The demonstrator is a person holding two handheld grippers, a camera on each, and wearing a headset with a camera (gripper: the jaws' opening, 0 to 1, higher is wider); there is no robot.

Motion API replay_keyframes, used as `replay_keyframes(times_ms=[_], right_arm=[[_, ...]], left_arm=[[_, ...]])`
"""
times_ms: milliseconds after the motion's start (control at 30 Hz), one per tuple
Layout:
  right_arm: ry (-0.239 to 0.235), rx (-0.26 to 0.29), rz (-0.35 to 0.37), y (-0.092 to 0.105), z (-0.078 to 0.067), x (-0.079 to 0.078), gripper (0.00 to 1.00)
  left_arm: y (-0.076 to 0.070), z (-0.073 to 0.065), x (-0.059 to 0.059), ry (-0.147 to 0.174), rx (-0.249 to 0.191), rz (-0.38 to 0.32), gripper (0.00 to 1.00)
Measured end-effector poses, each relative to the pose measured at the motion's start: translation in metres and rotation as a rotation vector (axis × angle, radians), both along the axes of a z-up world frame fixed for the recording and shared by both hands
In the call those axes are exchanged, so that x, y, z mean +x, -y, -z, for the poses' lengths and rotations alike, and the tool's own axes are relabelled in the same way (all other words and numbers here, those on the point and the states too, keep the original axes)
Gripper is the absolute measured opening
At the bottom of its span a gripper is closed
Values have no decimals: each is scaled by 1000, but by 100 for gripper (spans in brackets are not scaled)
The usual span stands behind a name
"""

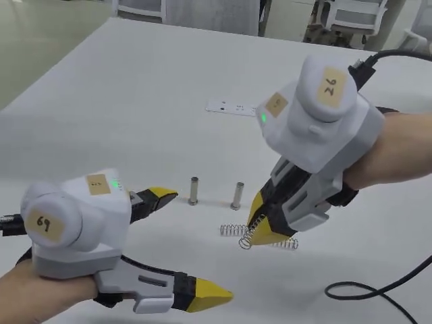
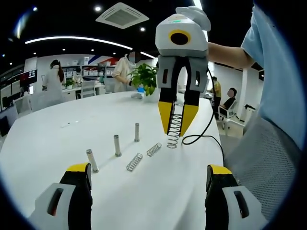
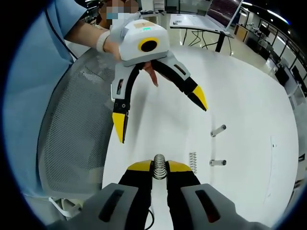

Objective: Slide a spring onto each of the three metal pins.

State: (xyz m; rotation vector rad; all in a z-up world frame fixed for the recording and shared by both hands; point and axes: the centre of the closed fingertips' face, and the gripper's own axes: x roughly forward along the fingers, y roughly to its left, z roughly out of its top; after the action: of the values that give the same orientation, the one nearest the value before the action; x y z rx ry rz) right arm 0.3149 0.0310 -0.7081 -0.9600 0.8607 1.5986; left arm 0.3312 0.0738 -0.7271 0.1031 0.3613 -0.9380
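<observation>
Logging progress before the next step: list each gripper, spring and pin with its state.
Left gripper: open, empty.
Right gripper: shut on held spring.
Held spring: clamped between the fingers, unthreaded.
Near loose spring: lying on the table.
Far loose spring: lying flat.
Near pin: upright, bare.
Middle pin: upright, bare.
Far pin: upright, bare.

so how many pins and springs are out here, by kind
metal pins: 3
springs: 3, two loose on the table, one in the right gripper
total: 6
</observation>
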Motion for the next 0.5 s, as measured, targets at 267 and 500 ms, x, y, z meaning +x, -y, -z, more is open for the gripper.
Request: replay_keyframes(times_ms=[267, 500], right_arm=[[12, -6, -19, -8, -4, 8, 8], [31, -22, -43, -14, -5, 17, 8]], left_arm=[[-15, 0, 1, -5, -8, -50, 98], [-24, 3, -1, -11, -3, -79, 98]])
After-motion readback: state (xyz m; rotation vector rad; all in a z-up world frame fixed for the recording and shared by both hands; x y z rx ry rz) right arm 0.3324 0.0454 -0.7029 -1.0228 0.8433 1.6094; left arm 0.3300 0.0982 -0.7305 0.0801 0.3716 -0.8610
